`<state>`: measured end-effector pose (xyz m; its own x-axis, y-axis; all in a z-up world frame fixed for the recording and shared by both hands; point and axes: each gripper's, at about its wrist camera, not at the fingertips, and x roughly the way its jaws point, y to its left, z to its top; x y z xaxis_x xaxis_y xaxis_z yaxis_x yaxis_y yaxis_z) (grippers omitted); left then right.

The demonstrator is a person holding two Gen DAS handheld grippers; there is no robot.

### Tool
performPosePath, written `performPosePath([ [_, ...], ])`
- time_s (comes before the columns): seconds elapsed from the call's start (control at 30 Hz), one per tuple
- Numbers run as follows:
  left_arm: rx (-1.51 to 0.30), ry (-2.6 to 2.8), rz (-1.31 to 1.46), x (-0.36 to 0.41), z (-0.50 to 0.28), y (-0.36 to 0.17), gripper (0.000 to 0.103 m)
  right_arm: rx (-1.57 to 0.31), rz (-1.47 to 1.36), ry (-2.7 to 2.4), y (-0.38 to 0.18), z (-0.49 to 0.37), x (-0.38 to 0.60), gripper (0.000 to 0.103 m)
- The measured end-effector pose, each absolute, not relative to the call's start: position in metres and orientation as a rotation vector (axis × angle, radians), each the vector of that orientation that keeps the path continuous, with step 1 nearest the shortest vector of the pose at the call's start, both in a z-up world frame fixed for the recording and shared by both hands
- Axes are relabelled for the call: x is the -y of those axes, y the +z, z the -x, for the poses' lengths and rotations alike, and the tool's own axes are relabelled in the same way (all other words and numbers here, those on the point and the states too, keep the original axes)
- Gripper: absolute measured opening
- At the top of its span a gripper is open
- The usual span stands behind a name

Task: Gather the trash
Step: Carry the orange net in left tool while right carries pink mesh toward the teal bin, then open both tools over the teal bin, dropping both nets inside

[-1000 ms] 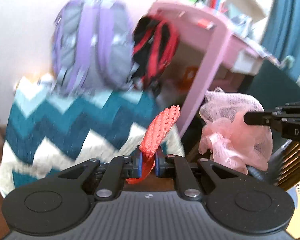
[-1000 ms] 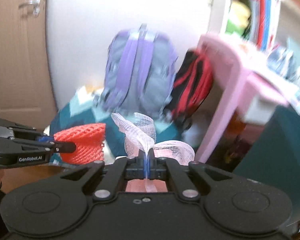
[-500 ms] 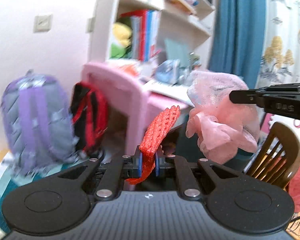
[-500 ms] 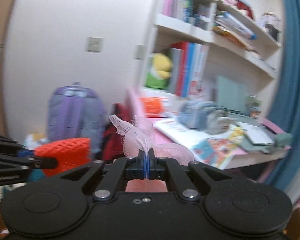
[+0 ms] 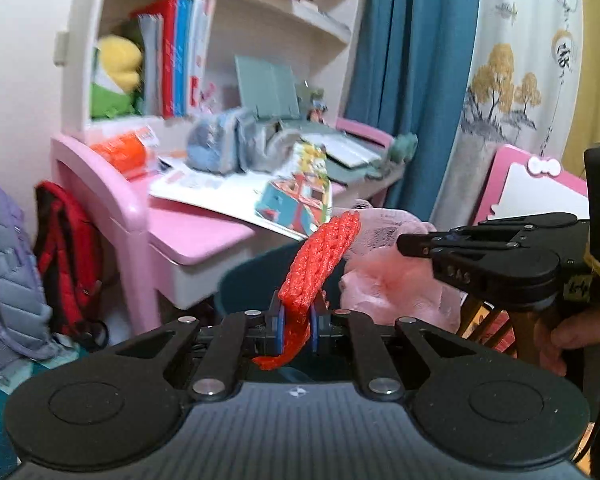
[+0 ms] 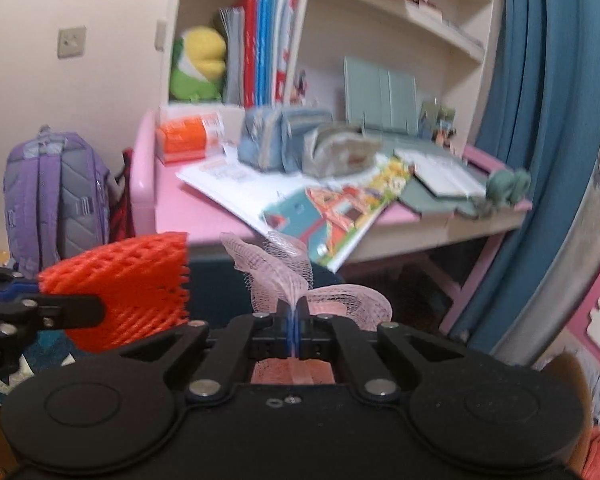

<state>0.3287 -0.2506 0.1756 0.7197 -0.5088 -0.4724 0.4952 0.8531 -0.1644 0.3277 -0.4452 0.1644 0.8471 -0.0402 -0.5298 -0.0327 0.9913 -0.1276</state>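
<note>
My left gripper (image 5: 296, 322) is shut on a red foam net sleeve (image 5: 320, 256), held up in the air. It also shows in the right wrist view (image 6: 128, 284), at the left. My right gripper (image 6: 294, 326) is shut on a crumpled pink mesh net (image 6: 276, 272). In the left wrist view the pink net (image 5: 388, 280) hangs from the right gripper's fingers (image 5: 428, 244), just right of the red sleeve. Both grippers are side by side, facing a pink desk (image 6: 196, 220).
The desk (image 5: 192, 232) holds an open picture book (image 6: 320, 196), pencil cases (image 6: 284, 144), an orange box (image 6: 188, 136) and shelves of books. A purple backpack (image 6: 52, 196) and a red bag (image 5: 68, 256) stand left of it. A blue curtain (image 6: 540, 120) hangs at right; a dark chair back (image 5: 252, 280) is just ahead.
Both grippers have swung up and to the right, from the backpacks and zigzag rug towards the desk and curtain. Each still grips its net.
</note>
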Motion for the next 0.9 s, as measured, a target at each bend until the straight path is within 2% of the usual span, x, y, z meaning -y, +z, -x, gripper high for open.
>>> performPosePath([
  [0.27, -0.646, -0.559, -0.03, 0.293, -0.361, 0.131, 0.011, -0.675, 0.148, -0.012, 0.136, -0.348, 0.449, 0.003],
  [0.57, -0.728, -0.548, -0.067, 0.311, -0.381, 0.101, 0.011, -0.761, 0.115, -0.025, 0.115, -0.362, 0.457, 0.015],
  [0.63, -0.722, -0.553, -0.078, 0.312, -0.38, 0.099, 0.012, -0.769, 0.115, -0.026, 0.114, -0.362, 0.458, 0.026],
  [0.8, -0.726, -0.554, -0.074, 0.313, -0.379, 0.1, 0.012, -0.777, 0.104, -0.04, 0.116, -0.356, 0.463, 0.03],
  [0.9, -0.725, -0.546, -0.075, 0.31, -0.376, 0.101, 0.017, -0.766, 0.09, -0.035, 0.122, -0.349, 0.465, 0.032],
])
